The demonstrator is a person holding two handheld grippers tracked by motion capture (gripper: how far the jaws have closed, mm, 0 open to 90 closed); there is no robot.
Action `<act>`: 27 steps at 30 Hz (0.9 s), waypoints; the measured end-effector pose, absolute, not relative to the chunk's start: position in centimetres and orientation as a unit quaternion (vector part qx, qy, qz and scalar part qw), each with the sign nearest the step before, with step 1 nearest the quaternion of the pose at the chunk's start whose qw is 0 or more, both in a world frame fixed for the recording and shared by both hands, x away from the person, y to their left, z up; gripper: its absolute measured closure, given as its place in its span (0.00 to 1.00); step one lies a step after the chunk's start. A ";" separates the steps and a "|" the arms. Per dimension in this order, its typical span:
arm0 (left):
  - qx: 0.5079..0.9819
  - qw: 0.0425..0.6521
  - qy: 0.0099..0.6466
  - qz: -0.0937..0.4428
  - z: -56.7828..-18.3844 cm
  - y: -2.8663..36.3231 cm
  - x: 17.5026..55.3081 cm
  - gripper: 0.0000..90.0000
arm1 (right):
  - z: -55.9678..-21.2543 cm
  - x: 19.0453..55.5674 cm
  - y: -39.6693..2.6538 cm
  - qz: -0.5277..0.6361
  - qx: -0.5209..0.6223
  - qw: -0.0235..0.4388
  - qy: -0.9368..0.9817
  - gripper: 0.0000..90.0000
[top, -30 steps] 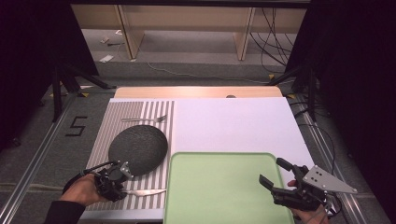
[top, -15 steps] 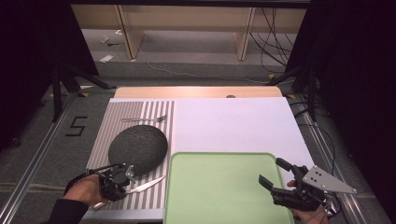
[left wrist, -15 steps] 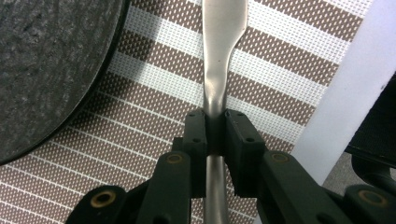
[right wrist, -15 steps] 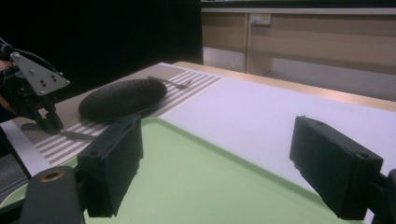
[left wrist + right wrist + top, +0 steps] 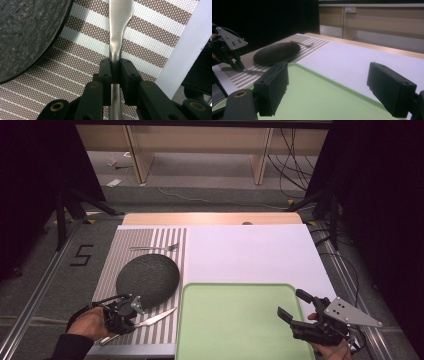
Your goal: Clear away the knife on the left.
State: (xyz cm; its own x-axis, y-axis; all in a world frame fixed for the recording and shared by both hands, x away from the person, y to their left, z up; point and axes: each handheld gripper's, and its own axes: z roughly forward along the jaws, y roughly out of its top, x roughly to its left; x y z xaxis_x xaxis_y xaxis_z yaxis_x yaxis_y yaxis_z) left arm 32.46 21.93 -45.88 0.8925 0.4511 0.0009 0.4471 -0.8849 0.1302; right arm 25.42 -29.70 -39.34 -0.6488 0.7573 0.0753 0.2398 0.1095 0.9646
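Step in hand: the left gripper (image 5: 131, 316) is taking hold of the knife (image 5: 150, 319), whose handle is lying on the striped placemat (image 5: 150, 237) near the worktop's front left corner, its blade pointing toward the green tray (image 5: 240, 320).
Left jaws: they have just been closing, and are now pinching the knife's handle (image 5: 115, 72) between the pads.
Right jaws: the right gripper (image 5: 295, 312) is hovering over the tray's right part near the front edge, jaws spread wide and holding nothing.
Next move, as I judge it: lifting the knife clear of the mat calls for a level wrist, since the grip is sitting low on a thin, slick handle and the blade could be swinging.
Count: one knife; one fork (image 5: 155, 248) lying toward the mat's far edge; one dark round plate (image 5: 147, 277) between them; one tray; one placemat; two grippers.
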 end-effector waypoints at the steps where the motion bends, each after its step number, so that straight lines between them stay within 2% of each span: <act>1: 0.971 0.062 0.232 0.014 -45.9 21.9 32.4 0.89 | -39.3 25.4 -29.7 0.567 0.352 0.228 0.709 0.20; 9: 0.966 0.054 0.254 0.005 -45.3 21.5 32.4 0.89 | -39.4 25.5 -29.7 0.564 0.352 0.227 0.711 0.20; 15: 0.959 0.072 0.274 0.009 -44.1 21.3 32.3 0.89 | -39.4 25.5 -29.8 0.564 0.355 0.227 0.710 0.21; 23: 0.943 0.128 0.306 0.014 -42.1 19.5 31.8 0.89 | -39.4 25.5 -29.8 0.565 0.355 0.227 0.710 0.21; 27: 0.939 0.157 0.307 -0.004 -41.4 18.2 31.7 0.89 | -39.4 25.5 -29.8 0.565 0.355 0.227 0.709 0.21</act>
State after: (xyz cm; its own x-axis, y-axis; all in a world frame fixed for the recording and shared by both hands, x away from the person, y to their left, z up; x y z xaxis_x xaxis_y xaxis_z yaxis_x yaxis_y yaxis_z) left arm 31.70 18.23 -41.43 0.8111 0.5756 -0.1039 0.5781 -0.7618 0.2921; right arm 25.52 -29.80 -39.38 -0.6452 0.7597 0.0803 0.2474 0.1084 0.9628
